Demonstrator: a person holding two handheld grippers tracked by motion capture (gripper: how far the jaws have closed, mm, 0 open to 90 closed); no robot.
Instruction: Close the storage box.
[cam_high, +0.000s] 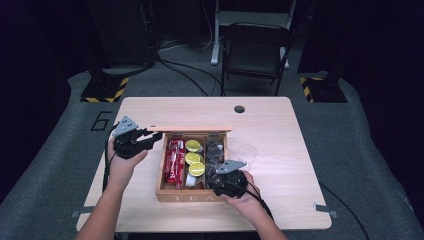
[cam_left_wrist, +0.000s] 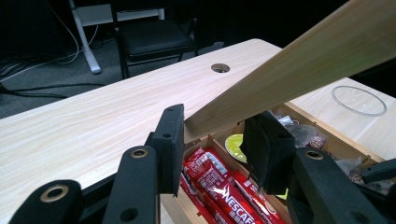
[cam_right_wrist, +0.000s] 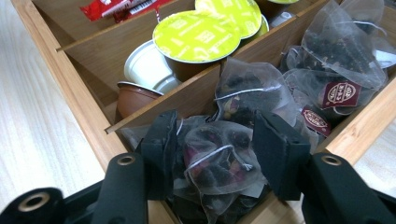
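Note:
A wooden tea box (cam_high: 185, 196) stands mid-table with its lid (cam_high: 195, 129) raised. My left gripper (cam_high: 154, 136) is at the lid's left corner. In the left gripper view its jaws (cam_left_wrist: 212, 126) close on the end of the lid (cam_left_wrist: 289, 70), above the red Nescafé sachets (cam_left_wrist: 219, 186). My right gripper (cam_high: 219, 169) reaches into the box's right compartment. There it (cam_right_wrist: 215, 140) is shut on a mesh tea bag (cam_right_wrist: 215, 163) that bulges between the pads. More tea bags (cam_right_wrist: 336, 56) lie behind it.
Green-lidded capsules (cam_high: 194, 157) fill the middle compartment and red sachets (cam_high: 175, 160) the left one. A clear glass (cam_high: 246, 152) stands just right of the box. A cable hole (cam_high: 239, 109) sits near the table's far edge, with a black chair (cam_high: 255, 50) beyond.

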